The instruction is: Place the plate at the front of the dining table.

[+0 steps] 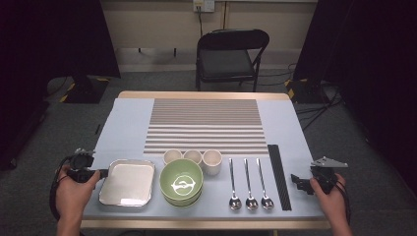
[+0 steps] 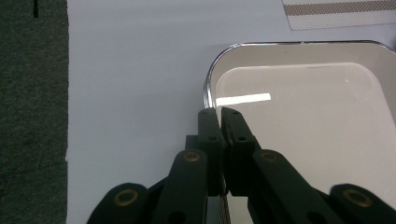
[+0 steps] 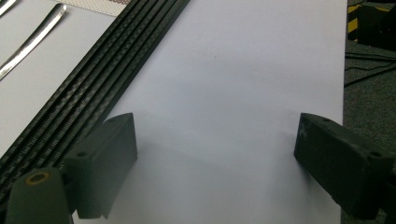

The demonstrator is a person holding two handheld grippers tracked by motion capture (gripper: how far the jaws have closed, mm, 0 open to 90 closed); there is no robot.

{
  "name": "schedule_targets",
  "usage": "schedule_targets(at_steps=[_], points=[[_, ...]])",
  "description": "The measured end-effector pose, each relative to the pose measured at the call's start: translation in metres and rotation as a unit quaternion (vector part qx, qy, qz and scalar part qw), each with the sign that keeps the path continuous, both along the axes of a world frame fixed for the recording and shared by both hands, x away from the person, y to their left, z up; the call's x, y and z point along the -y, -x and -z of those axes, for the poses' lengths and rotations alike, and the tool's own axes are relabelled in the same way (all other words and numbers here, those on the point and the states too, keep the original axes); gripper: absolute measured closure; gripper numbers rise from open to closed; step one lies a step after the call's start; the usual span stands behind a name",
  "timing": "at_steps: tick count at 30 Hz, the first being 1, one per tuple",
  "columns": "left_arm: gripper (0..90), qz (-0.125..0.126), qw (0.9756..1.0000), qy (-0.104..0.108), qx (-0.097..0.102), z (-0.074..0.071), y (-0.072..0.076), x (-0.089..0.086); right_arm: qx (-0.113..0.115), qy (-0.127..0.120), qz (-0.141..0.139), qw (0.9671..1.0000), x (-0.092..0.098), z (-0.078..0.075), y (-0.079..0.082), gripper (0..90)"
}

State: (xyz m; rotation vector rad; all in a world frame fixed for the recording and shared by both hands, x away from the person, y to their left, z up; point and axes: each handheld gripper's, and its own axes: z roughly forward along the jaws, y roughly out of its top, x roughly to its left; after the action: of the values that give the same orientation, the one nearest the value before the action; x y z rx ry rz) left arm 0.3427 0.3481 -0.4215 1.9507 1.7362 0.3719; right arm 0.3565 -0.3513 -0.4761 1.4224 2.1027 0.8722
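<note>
gripping the metal tray (image 2: 299, 140) rim, left claw (image 2: 219, 112) lies level; right claw (image 3: 215, 154) hovers spread.

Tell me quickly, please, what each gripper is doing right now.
Left gripper: shut on the rim of the square tray.
Right gripper: open, holding nothing, above the bare tablecloth.

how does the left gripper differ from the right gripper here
The left gripper has its black jaws shut on the rim of the shiny square metal tray; the right gripper has its jaws wide open with nothing between them. The left gripper sits at the tray's edge, while the right gripper hangs over bare pale blue tablecloth beside the long black ridged strip. Both are hand-held, with black jaws.
</note>
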Motion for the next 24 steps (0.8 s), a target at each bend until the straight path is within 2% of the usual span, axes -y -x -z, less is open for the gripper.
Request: schedule_targets(at_steps=[2, 12, 15, 24], points=[[87.8, -0.002, 1.0000, 0.004, -0.002, 0.0001, -0.0001, 0.0001, 0.000, 0.000, 0.000, 1.0000, 0.0000, 0.0000, 0.0000, 11.9], [88.2, -0.005, 0.9999, -0.004, -0.011, -0.0013, -0.0019, 0.0018, -0.001, 0.000, 0.000, 1.0000, 0.0000, -0.0001, 0.0000, 11.9], [88.7, -0.015, 0.9998, 0.007, -0.007, -0.0016, -0.0011, 0.0007, -0.001, 0.000, 0.001, 1.0000, 0.0000, -0.0001, 0.0000, 11.9], [88.8, -0.022, 0.9996, 0.018, -0.009, -0.0012, -0.0012, -0.0012, -0.001, 0.001, 0.000, 1.0000, 0.0003, -0.0001, -0.0002, 11.9]])
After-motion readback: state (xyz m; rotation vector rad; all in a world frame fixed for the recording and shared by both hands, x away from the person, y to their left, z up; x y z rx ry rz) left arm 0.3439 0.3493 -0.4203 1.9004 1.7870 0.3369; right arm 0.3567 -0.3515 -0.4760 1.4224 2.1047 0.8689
